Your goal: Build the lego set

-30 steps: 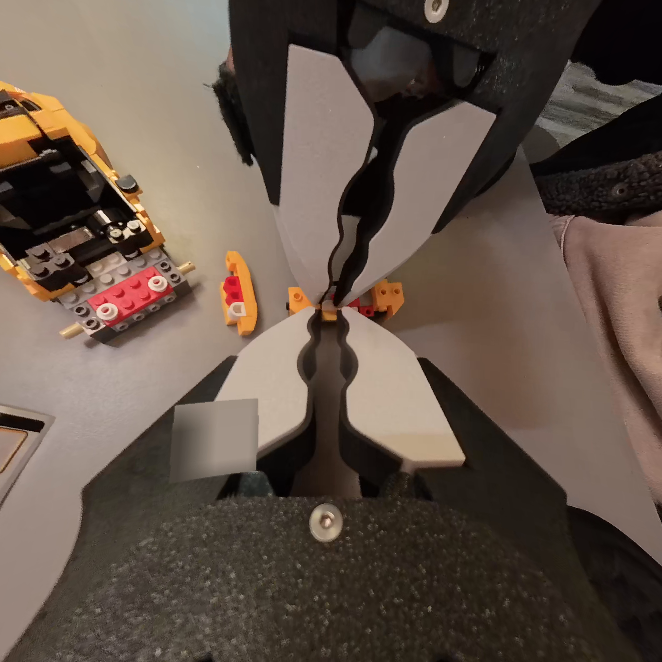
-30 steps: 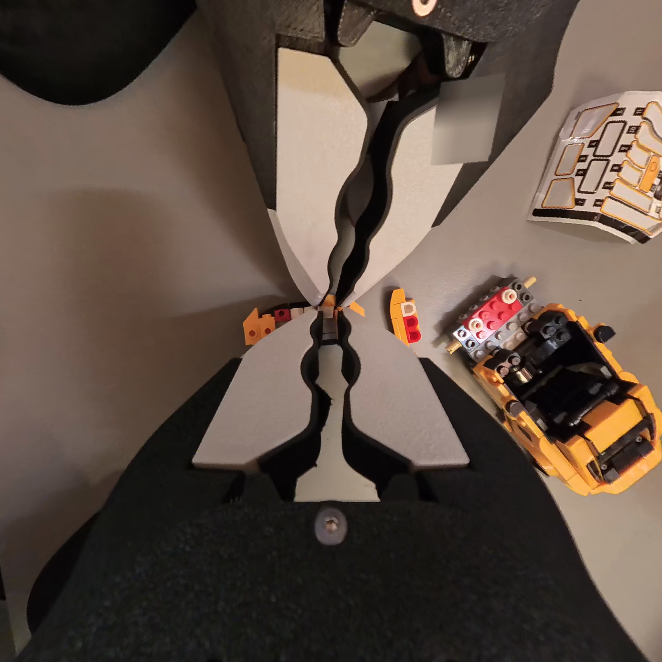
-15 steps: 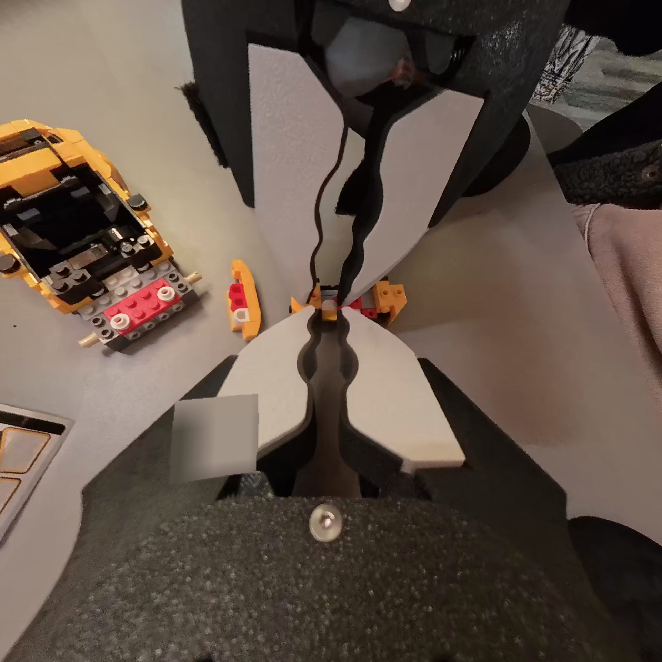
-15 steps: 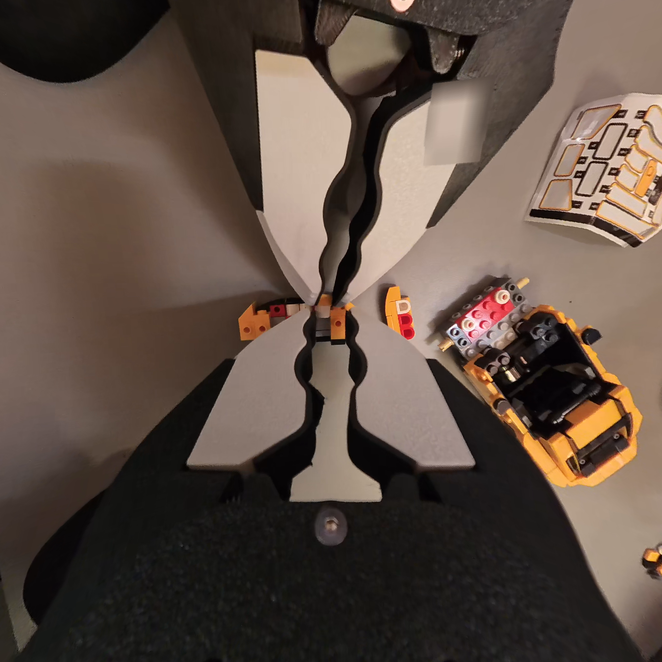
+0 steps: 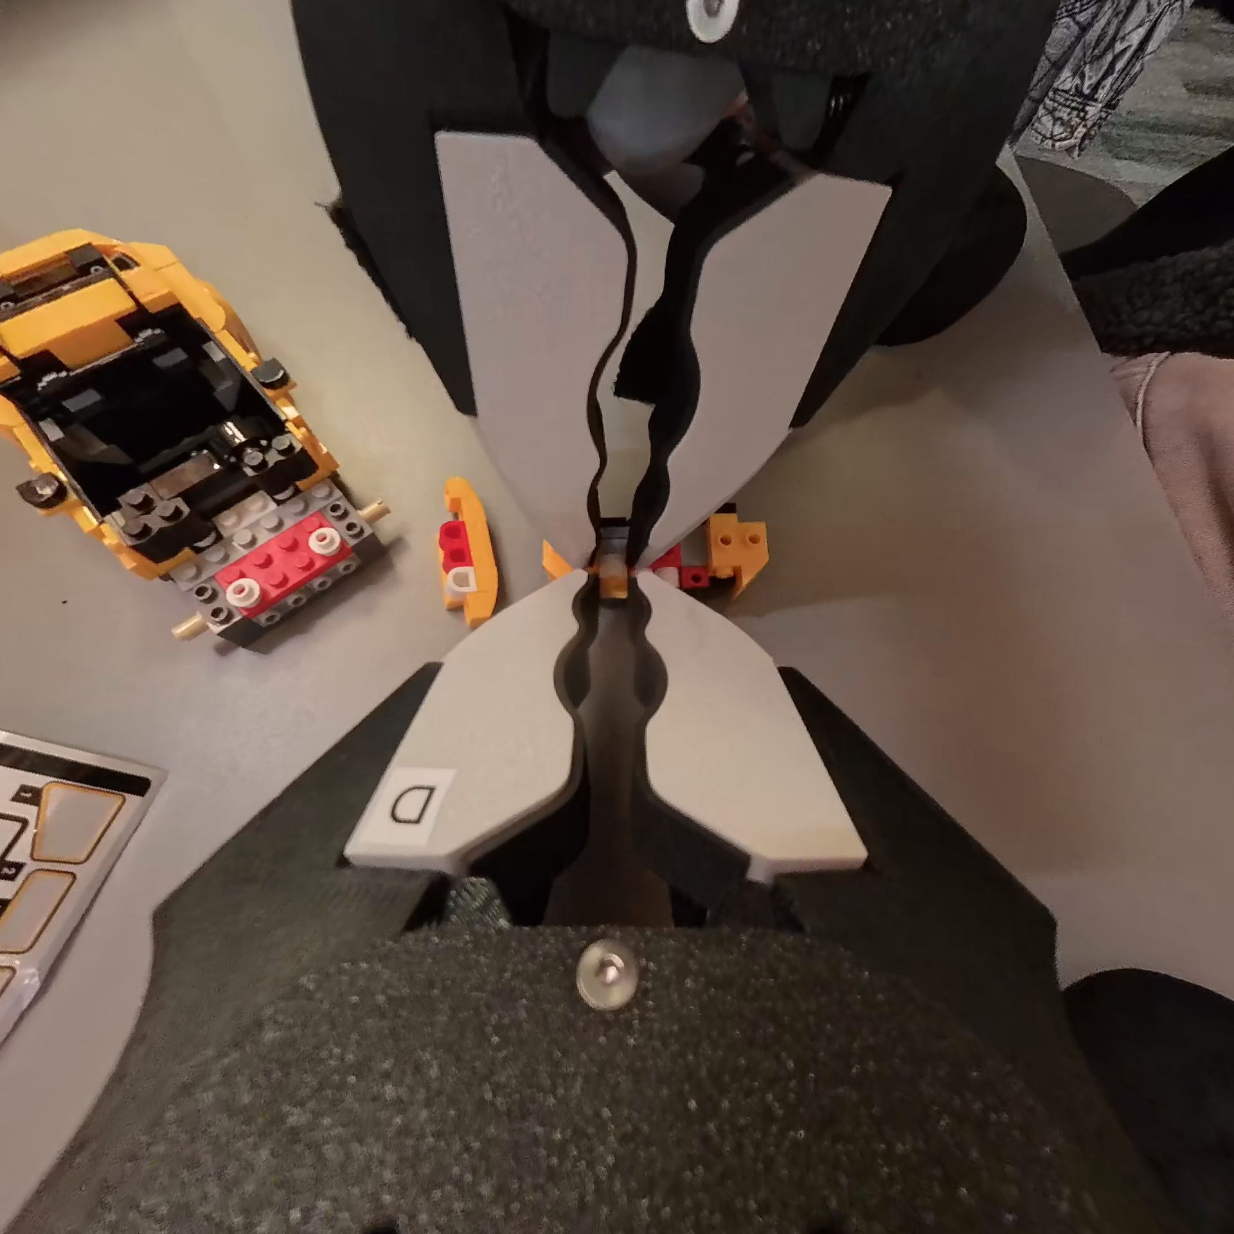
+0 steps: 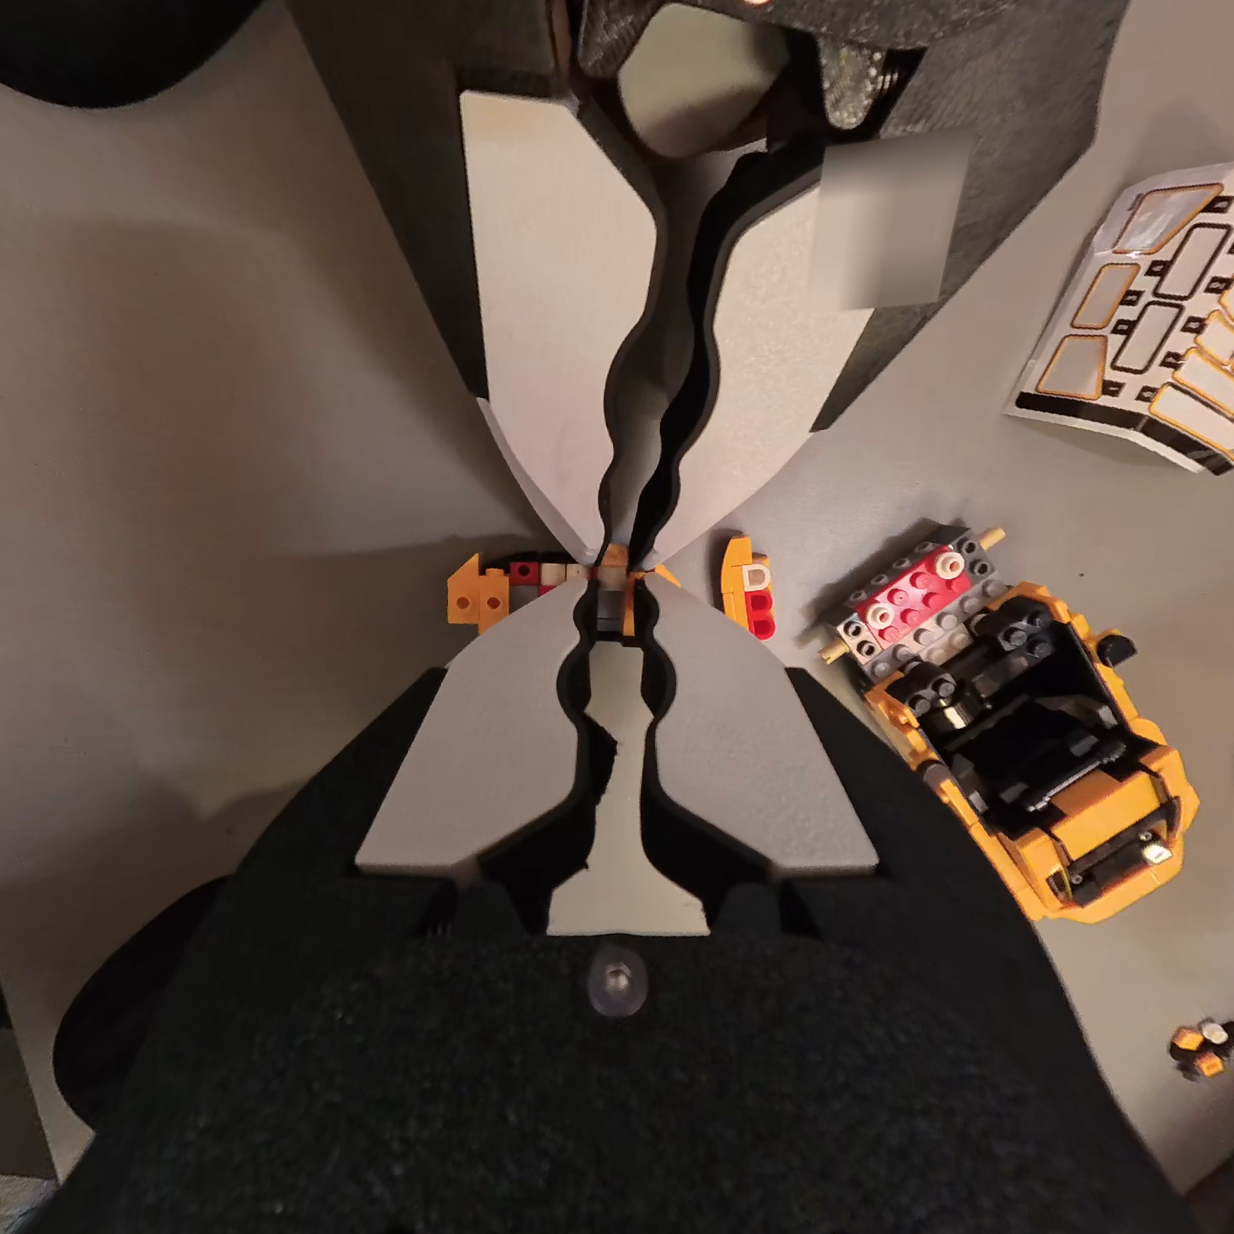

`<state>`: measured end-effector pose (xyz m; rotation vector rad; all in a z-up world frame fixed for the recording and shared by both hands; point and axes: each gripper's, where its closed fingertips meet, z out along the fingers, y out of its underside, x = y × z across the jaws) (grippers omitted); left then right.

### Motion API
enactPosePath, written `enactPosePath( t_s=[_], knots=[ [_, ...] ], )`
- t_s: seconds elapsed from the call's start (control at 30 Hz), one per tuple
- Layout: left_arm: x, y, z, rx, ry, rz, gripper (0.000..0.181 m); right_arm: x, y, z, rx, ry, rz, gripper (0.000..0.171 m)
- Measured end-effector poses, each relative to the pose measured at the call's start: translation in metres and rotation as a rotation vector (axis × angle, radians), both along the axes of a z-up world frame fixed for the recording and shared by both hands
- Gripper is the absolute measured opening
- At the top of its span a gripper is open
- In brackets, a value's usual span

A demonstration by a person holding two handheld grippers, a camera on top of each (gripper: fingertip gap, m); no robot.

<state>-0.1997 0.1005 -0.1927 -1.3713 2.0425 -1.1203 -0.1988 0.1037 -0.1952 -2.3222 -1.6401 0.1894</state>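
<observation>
Your left gripper (image 5: pixel 613 579) and right gripper (image 6: pixel 611 587) met tip to tip over the table (image 5: pixel 935 601), each clamped on the same small brick assembly (image 5: pixel 721 554) of orange, red and grey. A loose curved piece (image 5: pixel 467 551) lay just beside it, and the half-built car (image 6: pixel 1001 721) sat beyond that, near a sticker sheet (image 6: pixel 1148 334).

A: what's the setup sitting on?
B: plain grey table (image 5: pixel 935 701), matte, warm indoor light with soft shadows. patterned carpet (image 5: pixel 1135 80) visible past the far edge.
</observation>
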Motion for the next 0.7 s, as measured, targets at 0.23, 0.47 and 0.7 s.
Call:
enactPosePath(
  t_s=[0.23,0.47,0.7],
  knots=[
    [0.0,-0.0001,-0.0005,0.0,0.005,0.002,0.008,-0.0003,-0.0011,0.0002,-0.016,0.019,-0.003,0.007],
    [0.0002,-0.0007,-0.001,0.0,0.012,0.003,0.008,-0.0002,-0.0018,0.0002,-0.023,0.024,-0.001,0.007],
    [0.0002,-0.0011,-0.0015,0.008,0.015,0.001,0.008,-0.0004,-0.0023,0.0001,-0.032,0.018,-0.001,0.007]
  ],
)
